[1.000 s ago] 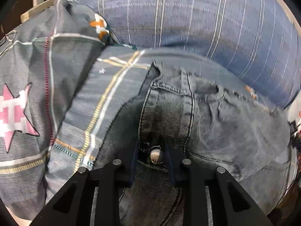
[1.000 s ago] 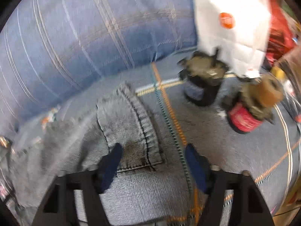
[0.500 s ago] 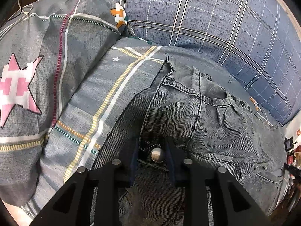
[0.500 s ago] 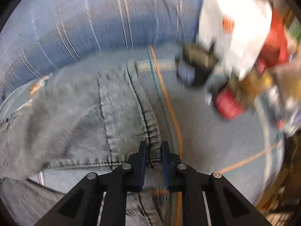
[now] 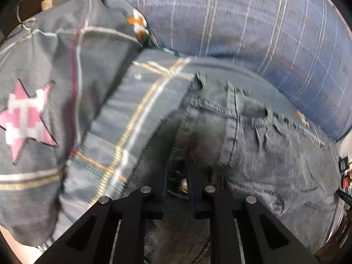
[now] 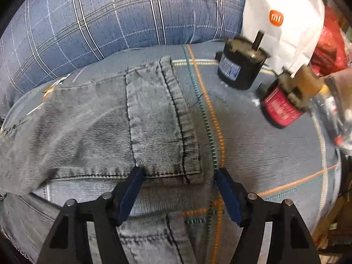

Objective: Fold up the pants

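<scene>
Grey-blue denim pants lie on a striped grey bedsheet. In the left wrist view my left gripper is at the waistband. Its jaws are closing on the fabric by the metal button, and the pads press the denim. In the right wrist view the pants are folded over, with a leg hem lying flat on the sheet. My right gripper stands over the hem's near edge. Its jaws are opening wide, with the hem between the blue pads but not pressed.
A blue plaid cushion rises behind the pants. A grey pillow with a pink star lies at the left. At the right stand a black cylinder, a red-labelled cylinder, a white paper bag and a red bag.
The right gripper was shut on the hem half a second ago; now its jaws stand wide and the hem lies on the sheet. The left jaws have narrowed around the button area.
</scene>
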`<state>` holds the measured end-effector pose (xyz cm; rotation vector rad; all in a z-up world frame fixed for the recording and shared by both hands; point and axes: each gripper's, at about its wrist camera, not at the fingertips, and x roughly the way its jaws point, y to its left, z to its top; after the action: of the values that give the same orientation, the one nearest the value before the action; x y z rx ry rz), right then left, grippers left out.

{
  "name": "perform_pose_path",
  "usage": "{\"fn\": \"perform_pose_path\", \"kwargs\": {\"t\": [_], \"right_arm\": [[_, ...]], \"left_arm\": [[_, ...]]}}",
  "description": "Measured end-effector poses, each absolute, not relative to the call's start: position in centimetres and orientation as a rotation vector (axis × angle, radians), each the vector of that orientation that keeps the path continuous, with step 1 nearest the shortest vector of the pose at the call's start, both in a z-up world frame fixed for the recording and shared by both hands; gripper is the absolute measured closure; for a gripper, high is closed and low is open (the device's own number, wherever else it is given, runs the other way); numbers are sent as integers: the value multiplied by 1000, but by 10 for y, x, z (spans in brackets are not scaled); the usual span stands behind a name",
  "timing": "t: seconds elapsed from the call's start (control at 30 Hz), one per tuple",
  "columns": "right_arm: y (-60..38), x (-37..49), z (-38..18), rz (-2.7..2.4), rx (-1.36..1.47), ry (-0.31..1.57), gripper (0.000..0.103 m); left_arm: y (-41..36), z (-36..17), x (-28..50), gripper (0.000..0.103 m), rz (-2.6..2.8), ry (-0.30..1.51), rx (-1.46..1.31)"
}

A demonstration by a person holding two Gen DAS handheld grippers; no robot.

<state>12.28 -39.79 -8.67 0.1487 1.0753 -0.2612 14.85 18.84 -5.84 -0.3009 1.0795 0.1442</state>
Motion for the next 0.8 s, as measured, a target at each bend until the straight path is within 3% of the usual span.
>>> {"fn": "perform_pose_path", "kwargs": {"t": [0.03, 0.07, 0.1, 0.17, 0.37, 0.67, 0.8], "right_arm": [[-397, 120, -77, -256, 153, 1049, 31], [-398, 120, -68, -259, 155, 1034, 31], [-401, 121, -57, -264, 165, 1011, 30], [-403, 124, -44, -253, 192, 979, 28], [-408, 154, -34, -215, 220, 950, 28], [-420, 222, -53, -192, 251, 990, 30], [-420, 248, -71, -221, 218, 1051, 46]], "left_arm": [[190, -54, 151, 86, 129, 1071, -310], [192, -46, 157, 78, 90, 1061, -337], [193, -41, 162, 55, 77, 1052, -350], [196, -31, 177, 28, 85, 999, -364], [191, -41, 253, 29, 42, 1038, -378], [176, -74, 295, 53, 3, 1130, -388], [180, -78, 300, 62, 5, 1146, -391]]}}
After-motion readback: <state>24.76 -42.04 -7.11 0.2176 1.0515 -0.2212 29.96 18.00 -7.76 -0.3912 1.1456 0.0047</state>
